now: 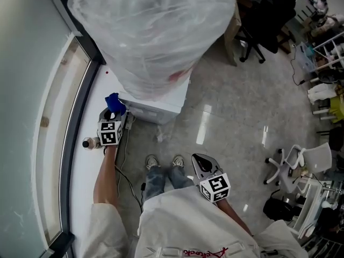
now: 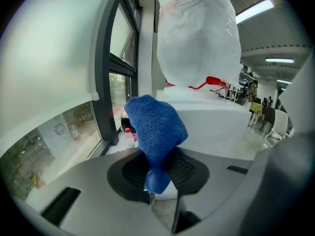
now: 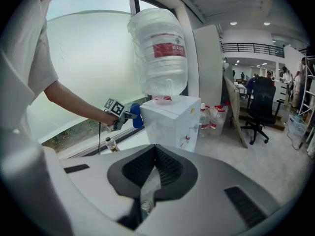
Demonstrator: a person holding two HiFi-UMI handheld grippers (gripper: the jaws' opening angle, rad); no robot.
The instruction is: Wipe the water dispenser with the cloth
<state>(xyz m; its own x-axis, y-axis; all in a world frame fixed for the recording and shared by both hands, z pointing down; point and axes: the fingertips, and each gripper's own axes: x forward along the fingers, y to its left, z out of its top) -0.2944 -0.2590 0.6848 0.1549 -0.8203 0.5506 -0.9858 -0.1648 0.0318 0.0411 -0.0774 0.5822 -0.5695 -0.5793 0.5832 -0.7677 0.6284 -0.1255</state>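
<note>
Here, cloth (image 2: 156,132), clamped in left tongs (image 2: 160,175)

Fuzzy terry cloth (image 2: 155,132); smooth plastic dispenser (image 3: 170,119).

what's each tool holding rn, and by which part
The left tool holds the blue cloth, pinched at its lower end; the rest bunches up above the jaws. The right tool is shut with nothing in it.

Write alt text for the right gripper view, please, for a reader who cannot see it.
The left gripper, shut on a blue cloth, holds it at the side of the white water dispenser. In front, the right gripper is empty, jaws together.
</note>
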